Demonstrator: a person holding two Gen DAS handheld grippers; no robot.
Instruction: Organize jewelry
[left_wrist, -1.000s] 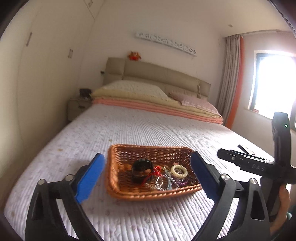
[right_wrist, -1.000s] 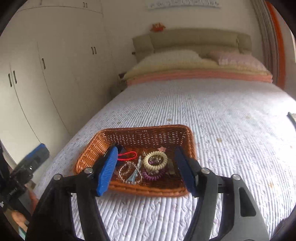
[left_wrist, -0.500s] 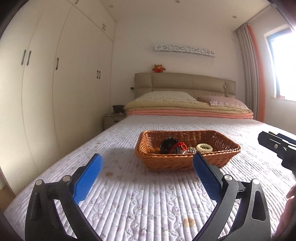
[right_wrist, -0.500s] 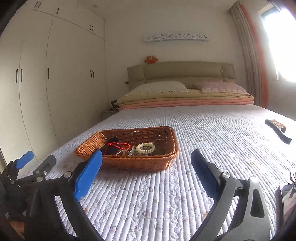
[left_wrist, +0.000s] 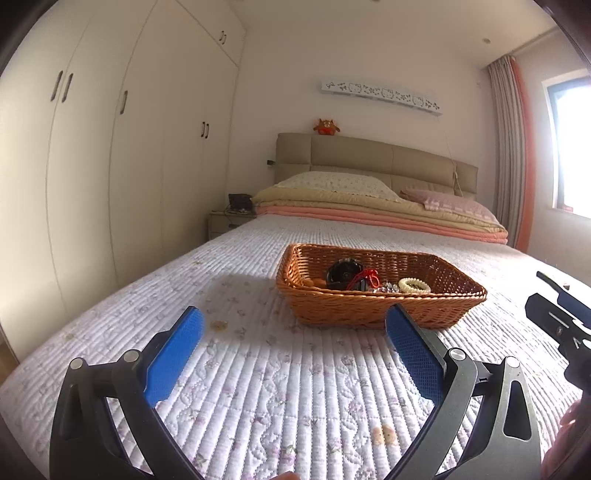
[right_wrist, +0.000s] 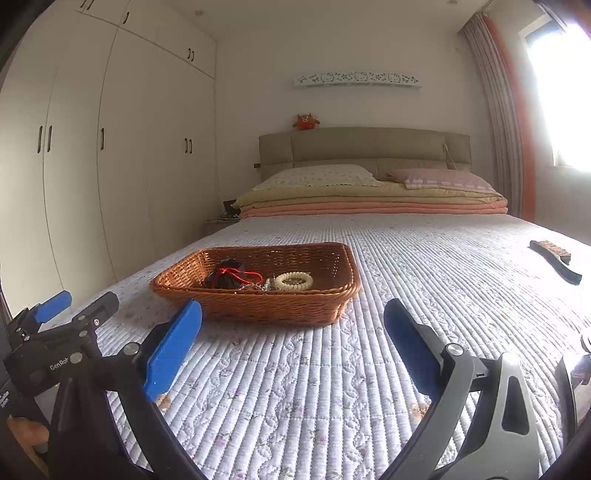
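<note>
Wicker, orange-brown and rectangular, the basket (left_wrist: 380, 301) is sitting on the quilted bedspread (left_wrist: 295, 387) around the middle of the left wrist frame, and a bit left of centre in the right wrist frame (right_wrist: 258, 299). All the jewelry is lying inside it: a cream beaded bracelet (left_wrist: 414, 285) toward the right side, a red cord (left_wrist: 365, 277) looping over a dark round piece (left_wrist: 341, 274) toward the left, and some small sparkly bits between them that are too tiny to make out. Same pile is showing in the right view, cream bracelet (right_wrist: 294, 280) beside the red cord (right_wrist: 240, 274).

Left gripper (left_wrist: 291, 332) is hovering low over the bedspread, short of the basket, with its blue pads spread wide and nothing between them. Right gripper (right_wrist: 291, 325) is doing the same thing, jaws wide apart and not gripping anything, basket just ahead of its left pad.

Further out, a dark brush (right_wrist: 554, 258) is lying on the bedspread at the right edge of the right view, well apart from the basket. Pillows and folded blankets are stacking up at the headboard (right_wrist: 364, 147), white wardrobe doors (left_wrist: 110, 166) are filling the left side, and a small plush toy (left_wrist: 326, 126) is perching on top of the headboard.
</note>
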